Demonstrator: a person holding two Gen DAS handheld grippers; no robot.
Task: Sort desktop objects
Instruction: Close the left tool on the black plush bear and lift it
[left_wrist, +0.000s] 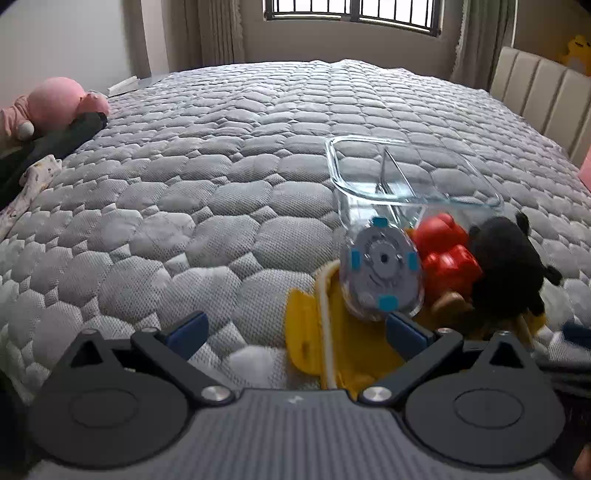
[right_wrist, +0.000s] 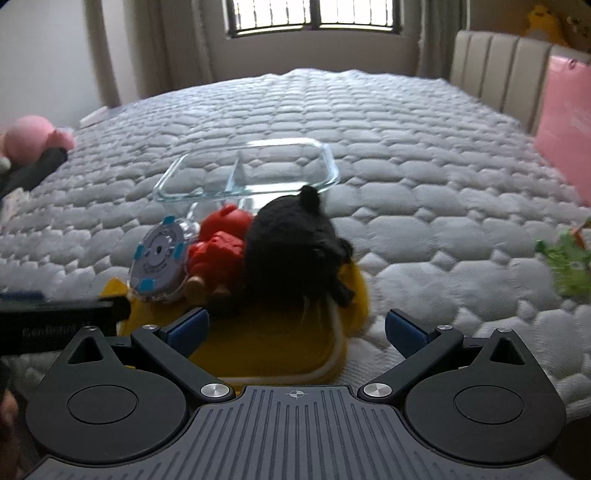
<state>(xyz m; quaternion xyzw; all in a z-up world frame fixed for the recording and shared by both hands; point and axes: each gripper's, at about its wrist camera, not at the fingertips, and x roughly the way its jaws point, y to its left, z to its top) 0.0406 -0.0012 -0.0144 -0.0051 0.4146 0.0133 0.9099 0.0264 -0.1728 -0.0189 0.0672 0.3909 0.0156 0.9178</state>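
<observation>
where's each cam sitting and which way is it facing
Left wrist: on the left gripper, low over the quilted bed, facing the window; its open blue fingers show, the toy pile to its right.
Right wrist: on the right gripper, same heading; open fingers show, the pile ahead-left, the left gripper's dark body at the left edge.
Shared: glass container, round tape dispenser, red toy, black plush.
</observation>
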